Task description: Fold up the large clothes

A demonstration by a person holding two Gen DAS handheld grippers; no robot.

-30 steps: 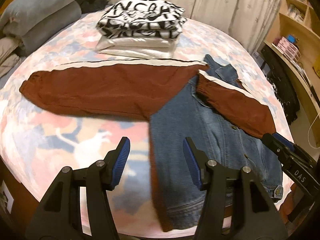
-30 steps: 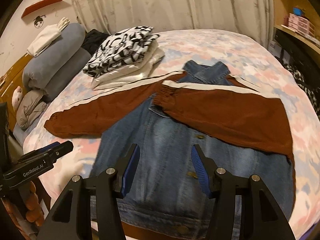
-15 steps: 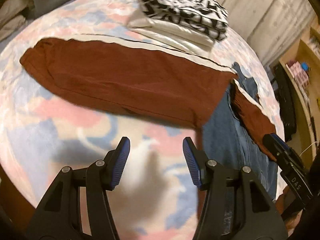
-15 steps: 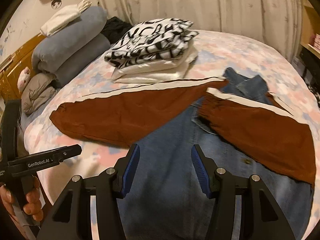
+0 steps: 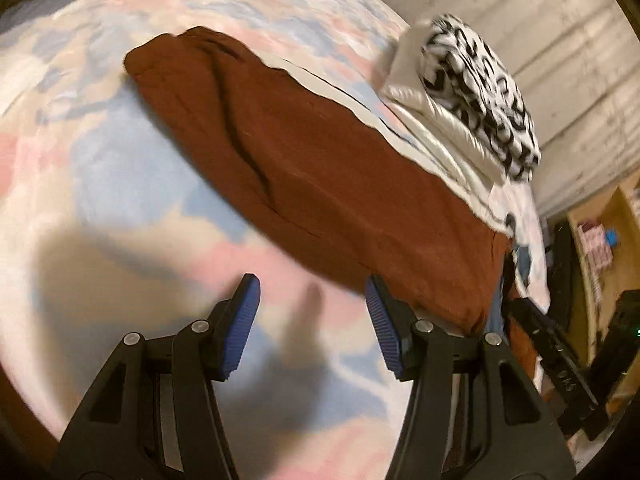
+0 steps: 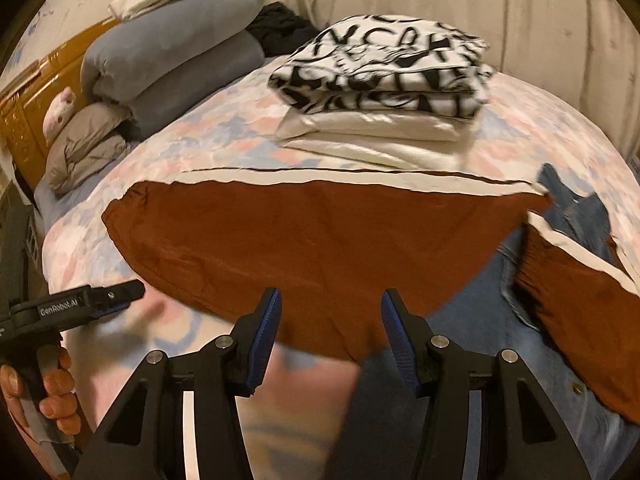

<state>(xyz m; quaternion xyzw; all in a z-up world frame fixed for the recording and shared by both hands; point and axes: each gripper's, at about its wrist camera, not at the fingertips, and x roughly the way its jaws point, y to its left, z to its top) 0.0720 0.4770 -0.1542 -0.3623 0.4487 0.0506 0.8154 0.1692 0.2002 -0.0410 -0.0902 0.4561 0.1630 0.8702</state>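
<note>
A denim jacket [image 6: 480, 328] with rust-brown sleeves lies flat on the bed. Its long brown sleeve [image 5: 320, 168] [image 6: 300, 240], edged with a white stripe, stretches out to the left. The other sleeve [image 6: 572, 312] is folded across the denim body. My left gripper [image 5: 312, 292] [image 6: 100, 300] hovers open over the bedspread, just short of the long sleeve's near edge, with nothing between its fingers. My right gripper [image 6: 330, 304] [image 5: 540, 340] hangs above that sleeve's near edge where it meets the denim. Its jaws are closing, and no cloth is between them.
A folded stack with a black-and-white printed garment [image 6: 384, 76] [image 5: 480, 92] on top sits behind the sleeve. Grey rolled bedding [image 6: 172, 48] and a wooden headboard [image 6: 36, 92] are at the far left. Curtains hang behind the bed. Shelves [image 5: 600, 240] stand to the right.
Both grippers have swept left from over the denim body toward the outstretched brown sleeve and dropped closer to the bed. The left wrist view has rolled.
</note>
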